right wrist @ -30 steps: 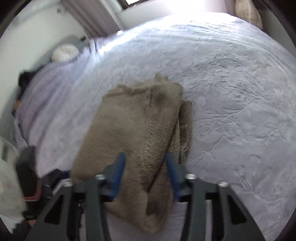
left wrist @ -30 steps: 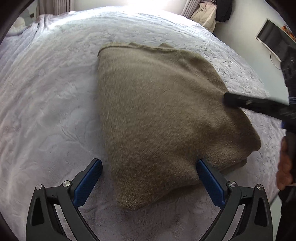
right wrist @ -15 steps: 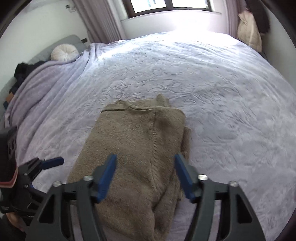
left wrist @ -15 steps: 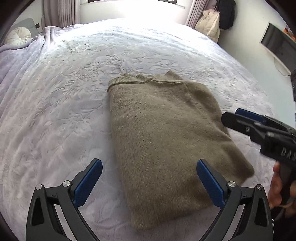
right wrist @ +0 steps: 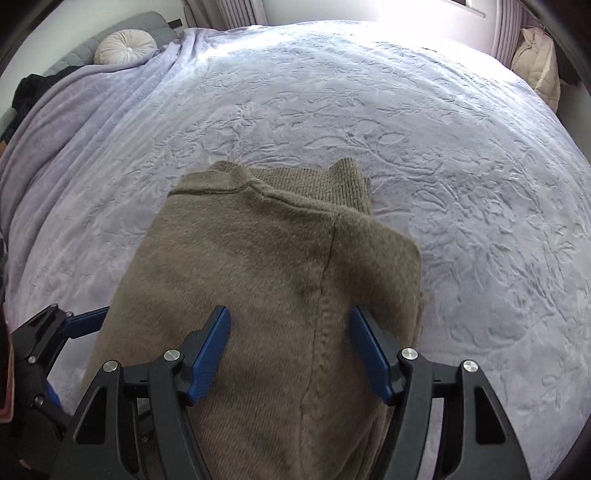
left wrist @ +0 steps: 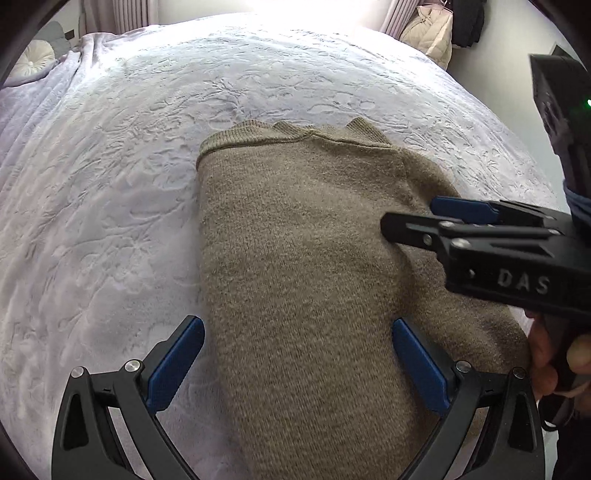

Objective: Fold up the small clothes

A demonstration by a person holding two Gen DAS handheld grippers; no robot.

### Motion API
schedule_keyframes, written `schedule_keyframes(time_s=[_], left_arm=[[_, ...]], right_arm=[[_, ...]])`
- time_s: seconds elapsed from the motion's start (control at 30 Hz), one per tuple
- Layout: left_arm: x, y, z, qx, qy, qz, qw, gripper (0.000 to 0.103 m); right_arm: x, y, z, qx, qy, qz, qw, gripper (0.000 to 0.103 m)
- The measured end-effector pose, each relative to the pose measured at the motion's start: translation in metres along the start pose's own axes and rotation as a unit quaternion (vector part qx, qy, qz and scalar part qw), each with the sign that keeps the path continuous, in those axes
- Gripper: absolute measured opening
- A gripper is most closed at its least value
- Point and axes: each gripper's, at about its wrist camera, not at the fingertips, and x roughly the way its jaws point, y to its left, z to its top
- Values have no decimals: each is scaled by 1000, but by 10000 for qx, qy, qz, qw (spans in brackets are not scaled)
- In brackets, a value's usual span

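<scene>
The folded sweater [left wrist: 295, 258] lay near the bed's [left wrist: 110, 184] front edge. The left tool [left wrist: 297, 349] and right tool [right wrist: 290, 341] were both released, spread over it.

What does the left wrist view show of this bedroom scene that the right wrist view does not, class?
Only the left wrist view shows the right claw from the side, over the sweater, the holding hand and a dark jacket. Only the right wrist view shows the grey headboard and the sweater's seam. Both share the sweater, lilac bedspread, round cushion, and beige coat.
</scene>
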Motion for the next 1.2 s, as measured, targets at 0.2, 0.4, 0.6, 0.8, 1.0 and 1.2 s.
schedule_keyframes(time_s=[0.2, 0.4, 0.6, 0.8, 1.0, 1.2], left_arm=[[-22, 15, 8, 16, -251, -242, 9994, 102], [17, 40, 10, -509, 556, -1207, 9898, 102], [29, 19, 6, -366, 556, -1334, 9888, 101], [12, 24, 9, -278, 366, -1409, 9890, 50], [-35, 14, 4, 107, 67, -960, 9953, 46], [-89, 38, -3, 35, -167, -924, 9956, 46]], right_arm=[[-33, -12, -8, 272, -438, -44, 9987, 73], [-40, -42, -50, 838, -225, 350, 9956, 81], [-2, -54, -66, 1556, 33, 1124, 9814, 76], [-11, -20, -59, 930, -170, 1199, 9883, 43], [-60, 35, -53, 110, -604, 814, 9948, 42], [-103, 77, -51, -133, -869, 917, 9919, 42]])
